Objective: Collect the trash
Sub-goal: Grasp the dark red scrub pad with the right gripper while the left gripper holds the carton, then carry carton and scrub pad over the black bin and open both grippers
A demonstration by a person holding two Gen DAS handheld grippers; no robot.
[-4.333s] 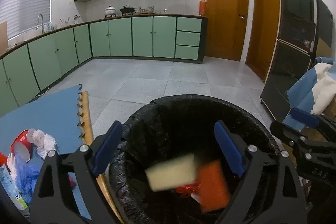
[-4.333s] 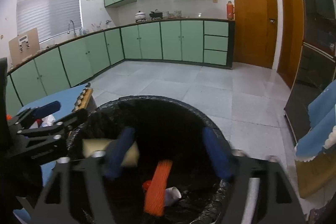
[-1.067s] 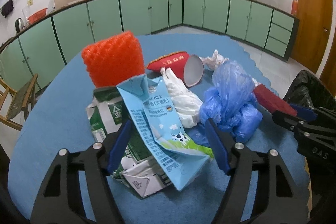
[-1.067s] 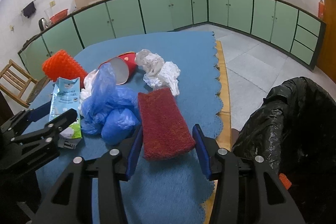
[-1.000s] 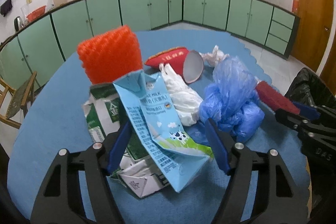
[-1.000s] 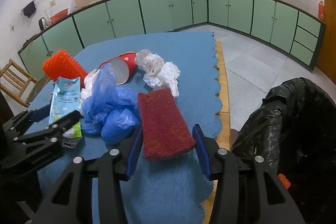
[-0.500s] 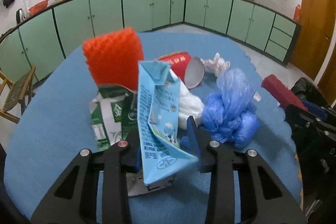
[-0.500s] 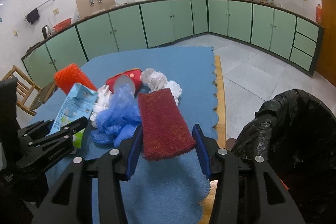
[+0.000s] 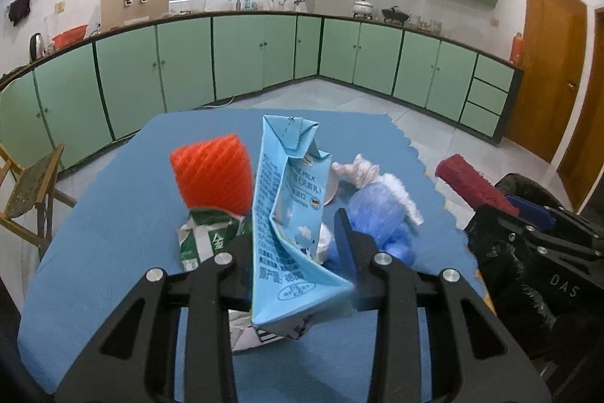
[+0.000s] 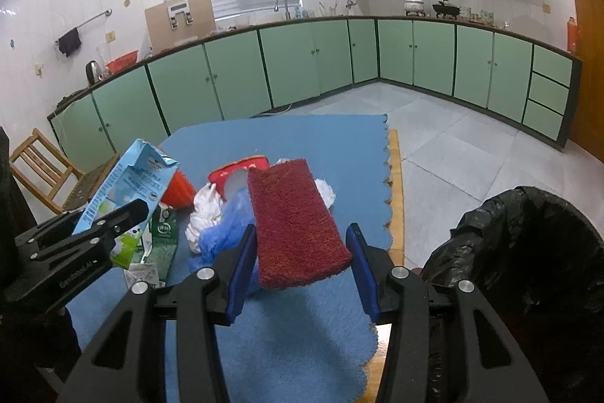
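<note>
Blue carton [image 9: 290, 214] clamped in left hand-held gripper [image 9: 298, 267]; right hand-held gripper [image 10: 302, 267] seemingly grips red sponge [image 10: 298, 225].

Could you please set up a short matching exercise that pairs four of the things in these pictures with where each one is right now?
Things:
1. milk carton
2. red pad
3. orange net
4. bin

Places:
A. on the floor, beside the table
B. between the right gripper's fingers
C. lying on the blue table, behind the green carton
D. between the left gripper's fingers

Pairs: 1-D, 2-B, 3-C, 4-A
</note>
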